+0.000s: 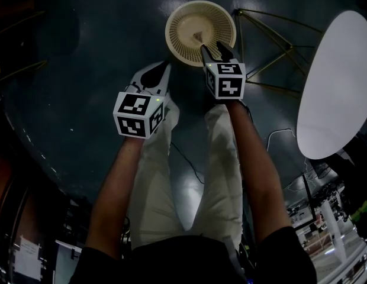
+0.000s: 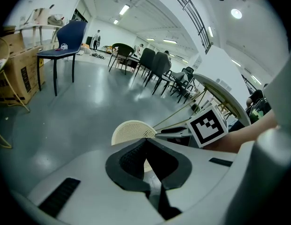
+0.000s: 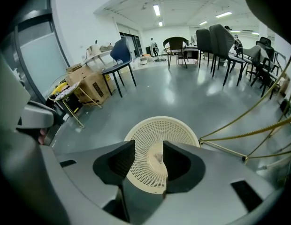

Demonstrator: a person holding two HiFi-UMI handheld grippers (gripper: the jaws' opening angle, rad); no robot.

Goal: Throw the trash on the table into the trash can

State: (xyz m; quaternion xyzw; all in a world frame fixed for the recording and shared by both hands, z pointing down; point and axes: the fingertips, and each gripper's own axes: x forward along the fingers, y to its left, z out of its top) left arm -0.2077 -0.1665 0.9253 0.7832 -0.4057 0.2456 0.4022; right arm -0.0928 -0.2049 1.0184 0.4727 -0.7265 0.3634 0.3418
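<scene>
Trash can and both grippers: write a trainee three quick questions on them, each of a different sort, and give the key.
1. True or false: the right gripper is held above the trash can.
2. The right gripper's jaws are: A) shut on a piece of trash; B) apart, with nothing between them; C) shut and empty.
3. Fill in: the left gripper has its jaws ____ (together or apart).
Key: 1 true; 2 B; 3 together.
</scene>
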